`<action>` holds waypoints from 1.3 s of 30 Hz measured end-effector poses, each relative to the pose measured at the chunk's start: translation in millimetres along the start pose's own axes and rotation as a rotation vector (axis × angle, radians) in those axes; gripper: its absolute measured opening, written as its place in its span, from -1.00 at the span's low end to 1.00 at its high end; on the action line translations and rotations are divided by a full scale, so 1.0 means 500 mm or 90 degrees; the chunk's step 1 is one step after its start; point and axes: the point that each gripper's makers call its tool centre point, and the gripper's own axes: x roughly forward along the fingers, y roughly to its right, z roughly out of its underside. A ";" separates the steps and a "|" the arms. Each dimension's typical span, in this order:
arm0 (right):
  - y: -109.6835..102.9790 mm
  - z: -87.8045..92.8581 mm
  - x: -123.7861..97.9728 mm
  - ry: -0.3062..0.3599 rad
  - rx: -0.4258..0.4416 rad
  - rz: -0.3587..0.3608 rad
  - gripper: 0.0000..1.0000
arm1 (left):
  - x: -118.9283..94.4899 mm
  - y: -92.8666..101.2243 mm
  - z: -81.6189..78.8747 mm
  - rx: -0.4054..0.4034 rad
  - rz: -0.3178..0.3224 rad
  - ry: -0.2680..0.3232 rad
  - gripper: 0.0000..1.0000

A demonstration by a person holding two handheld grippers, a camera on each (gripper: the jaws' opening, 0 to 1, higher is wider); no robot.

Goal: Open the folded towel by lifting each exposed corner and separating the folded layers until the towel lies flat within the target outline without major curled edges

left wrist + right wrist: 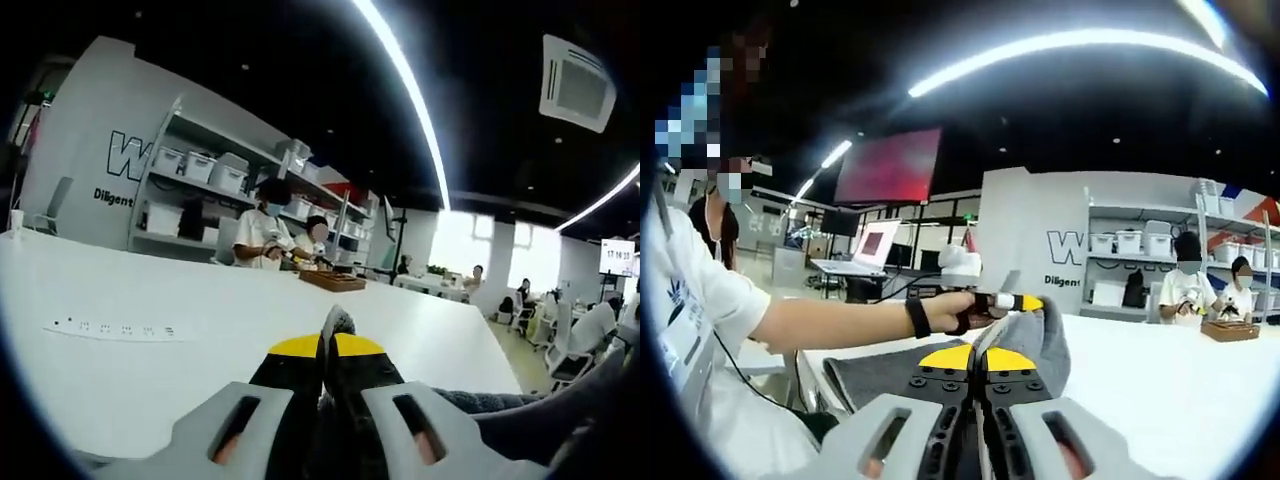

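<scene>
A grey towel [485, 402] lies on the white table [150, 290], and one part of it is lifted. My left gripper [335, 335] is shut on a fold of the cloth, which sticks up between its yellow-tipped jaws. In the right gripper view, my right gripper [982, 352] is shut on a raised hump of the towel [1040, 345]. A flat part of the towel spreads left on the table [1160, 390]. Just behind the hump, a hand holds the left gripper [1028, 302], which also pinches the towel's top.
A wooden tray [332, 281] sits at the table's far edge, where two people sit in front of shelves of white bins [215, 175]. A socket strip [110, 328] is set into the table. The person's forearm [840, 320] reaches across. A laptop [855, 262] stands behind.
</scene>
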 end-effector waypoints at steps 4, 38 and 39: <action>-0.002 0.003 -0.001 -0.005 -0.012 0.002 -1.00 | 0.006 0.007 0.000 0.003 0.004 0.001 -0.99; 0.051 0.049 -0.060 -0.043 -0.086 0.107 -1.00 | 0.065 0.080 -0.001 0.022 0.050 0.005 -0.99; 0.052 0.048 -0.063 -0.041 -0.084 0.109 -1.00 | 0.067 0.083 -0.001 0.024 0.053 0.006 -0.99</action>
